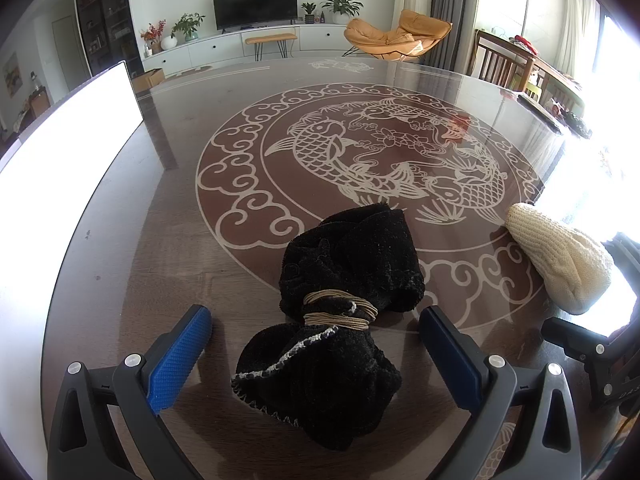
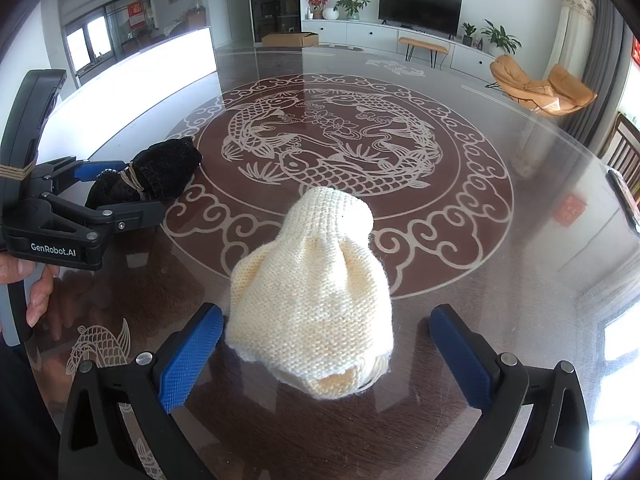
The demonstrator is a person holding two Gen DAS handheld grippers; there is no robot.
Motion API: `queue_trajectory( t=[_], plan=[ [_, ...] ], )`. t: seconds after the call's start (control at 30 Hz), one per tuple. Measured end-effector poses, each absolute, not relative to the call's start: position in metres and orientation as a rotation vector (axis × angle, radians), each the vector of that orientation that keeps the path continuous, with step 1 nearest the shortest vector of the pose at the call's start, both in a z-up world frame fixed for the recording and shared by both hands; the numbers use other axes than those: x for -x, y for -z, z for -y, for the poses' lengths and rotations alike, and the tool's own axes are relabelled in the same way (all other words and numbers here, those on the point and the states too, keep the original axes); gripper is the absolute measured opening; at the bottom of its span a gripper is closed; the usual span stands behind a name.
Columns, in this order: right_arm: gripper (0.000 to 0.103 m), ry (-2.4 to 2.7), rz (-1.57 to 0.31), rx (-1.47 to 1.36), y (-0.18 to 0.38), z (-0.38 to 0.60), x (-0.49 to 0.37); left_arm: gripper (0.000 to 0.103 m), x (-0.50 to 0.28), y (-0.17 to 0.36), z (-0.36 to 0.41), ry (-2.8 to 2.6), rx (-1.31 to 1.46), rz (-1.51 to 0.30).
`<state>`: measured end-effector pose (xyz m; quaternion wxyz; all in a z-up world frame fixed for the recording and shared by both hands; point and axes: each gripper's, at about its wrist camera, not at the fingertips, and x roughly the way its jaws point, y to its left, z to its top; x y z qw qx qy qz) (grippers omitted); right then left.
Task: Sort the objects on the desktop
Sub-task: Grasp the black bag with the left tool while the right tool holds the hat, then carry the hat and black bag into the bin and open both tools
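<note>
My left gripper [image 1: 316, 356] stands released astride the black twine-tied fleece bundle [image 1: 340, 312]; I'd clamp at the twine, lower centre of frame

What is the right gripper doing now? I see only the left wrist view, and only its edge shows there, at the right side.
Observer: The right gripper has its jaws wide open on either side of the cream knitted pouch, not pressing it.
Operator: What holds my left gripper?
Observer: A hand grips the handle under the left gripper.
Operator: Is anything tied on it?
Observer: Twine is wound round the upright black part behind its jaws.
</note>
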<state>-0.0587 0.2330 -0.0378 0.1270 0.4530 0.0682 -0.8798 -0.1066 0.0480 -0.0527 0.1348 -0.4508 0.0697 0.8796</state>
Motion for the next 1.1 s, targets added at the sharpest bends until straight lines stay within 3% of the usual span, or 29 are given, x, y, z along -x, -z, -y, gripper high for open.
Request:
queue_trajectory(
  t=[0.43, 0.57, 0.6, 0.63, 0.67, 0.7, 0.73, 0.93, 1.1],
  plan=[
    [0.103, 2.546, -0.206, -1.335, 0.038, -0.234, 0.06, 0.103, 0.113, 0.051, -0.055, -2.5, 1.409, -0.219],
    [0.103, 2.423, -0.199, -1.524, 0.034, -0.231, 0.083, 0.103, 0.12, 0.05, -0.061, -2.501, 1.424, -0.22],
    [0.103, 2.414, -0.148, -1.535, 0.032, -0.233, 0.088, 0.082, 0.117, 0.046, -0.059, -2.529, 1.391, -0.202],
    [0.1, 2.399, -0.097, -1.54, 0.031, -0.234, 0.091, 0.049, 0.113, 0.042, -0.057, -2.548, 1.362, -0.19],
    [0.091, 2.4, -0.091, -1.545, 0.03, -0.235, 0.093, 0.037, 0.111, 0.04, -0.053, -2.547, 1.363, -0.176],
    [0.058, 2.43, -0.135, -1.538, 0.027, -0.234, 0.093, 0.033, 0.109, 0.038, -0.048, -2.522, 1.371, -0.121],
    [0.047, 2.431, -0.16, -1.527, 0.023, -0.233, 0.092, 0.032, 0.105, 0.034, -0.04, -2.513, 1.358, -0.062],
    [0.046, 2.432, -0.1, -1.444, -0.011, -0.225, 0.071, 0.032, 0.067, -0.03, 0.025, -2.659, 1.179, 0.139],
    [0.046, 2.382, -0.154, -1.263, -0.062, -0.159, 0.069, 0.032, 0.058, -0.094, 0.116, -2.8, 1.099, 0.25]
  ],
)
